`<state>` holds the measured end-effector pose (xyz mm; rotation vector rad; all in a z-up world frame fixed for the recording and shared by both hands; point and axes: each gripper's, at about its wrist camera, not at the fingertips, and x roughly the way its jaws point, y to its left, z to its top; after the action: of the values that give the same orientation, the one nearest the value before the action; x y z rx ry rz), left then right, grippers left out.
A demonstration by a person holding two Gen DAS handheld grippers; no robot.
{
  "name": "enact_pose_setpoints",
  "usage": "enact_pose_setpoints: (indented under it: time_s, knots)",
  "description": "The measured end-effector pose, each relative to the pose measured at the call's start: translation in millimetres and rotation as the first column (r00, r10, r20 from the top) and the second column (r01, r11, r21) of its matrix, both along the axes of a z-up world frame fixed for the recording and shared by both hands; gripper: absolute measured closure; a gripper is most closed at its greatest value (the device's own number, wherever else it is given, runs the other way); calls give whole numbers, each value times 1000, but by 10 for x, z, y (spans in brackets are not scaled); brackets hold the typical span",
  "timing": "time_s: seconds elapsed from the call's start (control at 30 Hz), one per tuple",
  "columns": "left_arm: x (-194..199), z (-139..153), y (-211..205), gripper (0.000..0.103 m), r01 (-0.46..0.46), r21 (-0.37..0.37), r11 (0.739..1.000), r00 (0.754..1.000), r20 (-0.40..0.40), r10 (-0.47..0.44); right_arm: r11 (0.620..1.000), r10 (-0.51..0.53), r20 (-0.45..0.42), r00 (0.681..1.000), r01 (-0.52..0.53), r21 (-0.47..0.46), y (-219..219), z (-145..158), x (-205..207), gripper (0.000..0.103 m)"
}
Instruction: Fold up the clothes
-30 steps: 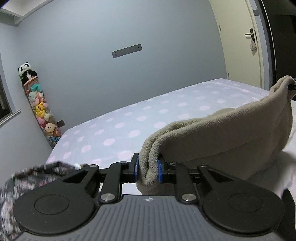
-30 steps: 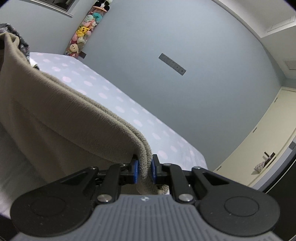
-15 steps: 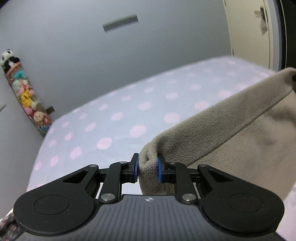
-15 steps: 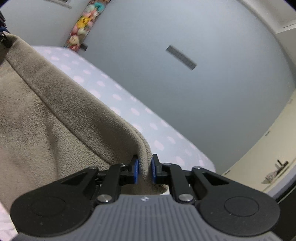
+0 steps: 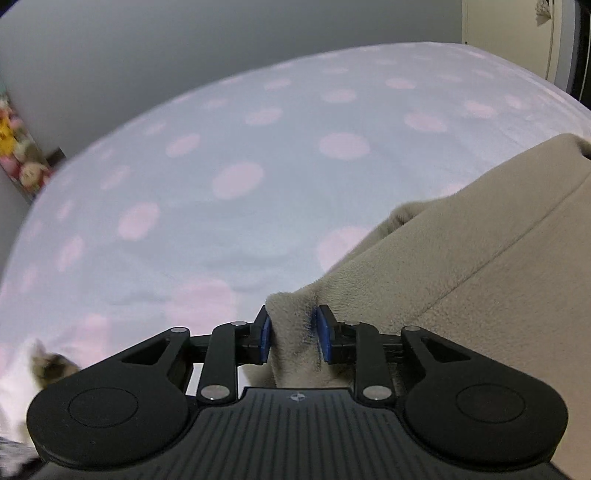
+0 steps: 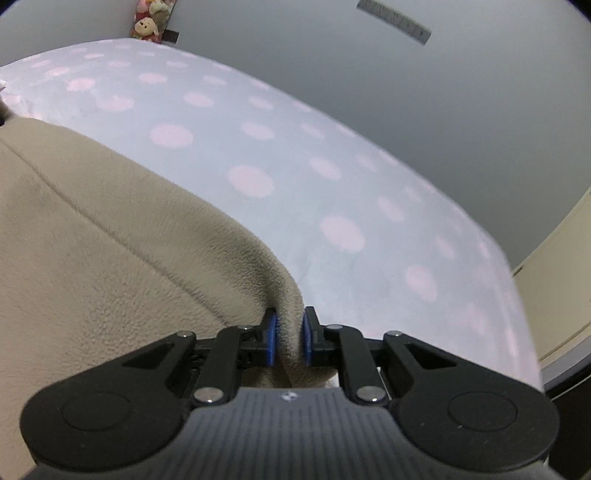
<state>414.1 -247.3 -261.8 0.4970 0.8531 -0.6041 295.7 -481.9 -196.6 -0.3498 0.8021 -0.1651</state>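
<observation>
**Beige fleece pinched at two points above the dotted bed**

Much of the fleece [image 5: 461, 266] lay out of sight. In the left wrist view it ran off the right edge of the frame, and the part below the left gripper [image 5: 293, 334] was covered by the gripper's black body. In the right wrist view the fleece [image 6: 92, 240] ran off the left edge, and its lower part was hidden behind the right gripper [image 6: 289, 338]. Which kind of garment it was could not be made out; a seam line crossed the cloth in both views.

No brand or writing could be read. A small mark sat on each gripper body, too small to tell. On the wall [image 6: 424, 92] beyond the bed a grey strip [image 6: 394, 22] showed, blurred.

The left jaws were partly closed on a thick bunched fold of fleece, their blue pads [image 5: 265, 338] pressing it from both sides. The right jaws stood narrower, clamped on a thinner folded edge.

The fleece was held over the near part of the bed [image 5: 221, 166], whose pale sheet bore pink dots.

Only the left view showed a blurred patterned scrap [image 5: 48, 363] at the bed's near left edge, and a door [image 5: 509, 26] past the bed's far right corner. Both views caught soft toys [image 6: 151, 18] against the wall beyond the bed, cut off by the frame.
</observation>
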Motion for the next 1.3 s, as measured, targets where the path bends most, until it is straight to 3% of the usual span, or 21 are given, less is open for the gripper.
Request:
enact_pose_setpoints:
  time_s: [0.17, 0.33, 0.4, 0.47, 0.53, 0.7, 0.83, 0.97, 1.17, 1.3]
  knots:
    - [60, -117, 84, 72, -50, -52, 997, 998, -30, 49, 990, -73, -15, 997, 74, 123, -93, -174, 63, 85]
    - [30, 124, 186, 50, -111, -61, 992, 994, 3, 112, 977, -133, -18, 991, 134, 167, -59, -98, 77, 76]
    - [-26, 306, 275, 47, -131, -81, 988, 991, 8, 132, 964, -173, -9, 985, 171, 205, -115, 19, 31, 68]
    - [-107, 455, 350, 44, -149, -102, 984, 988, 15, 151, 946, -224, 9, 975, 215, 241, -197, 158, -69, 46]
    - [-231, 619, 446, 40, -161, -126, 979, 986, 25, 166, 921, -292, 35, 956, 271, 281, -303, 321, -217, 38]
    - [-692, 837, 670, 37, -182, -212, 960, 983, -12, 183, 817, -394, 37, 918, 332, 471, -487, 490, -824, 37]
    - [-1171, 808, 865, 36, -204, -254, 945, 979, -48, 199, 715, -461, 23, 887, 356, 601, -559, 565, -1335, 37]
    - [-1644, 605, 1057, 36, -252, -297, 921, 968, -84, 237, 616, -516, -8, 857, 377, 691, -393, 267, -2056, 37]
    - [-2003, 255, 1326, 36, -375, -397, 838, 927, -168, 336, 432, -598, -69, 798, 394, 811, -188, -345, -2779, 37]
    - [-2032, 84, 1334, 40, -395, -420, 817, 919, -171, 357, 389, -607, -63, 792, 365, 846, -84, -588, -2830, 38]
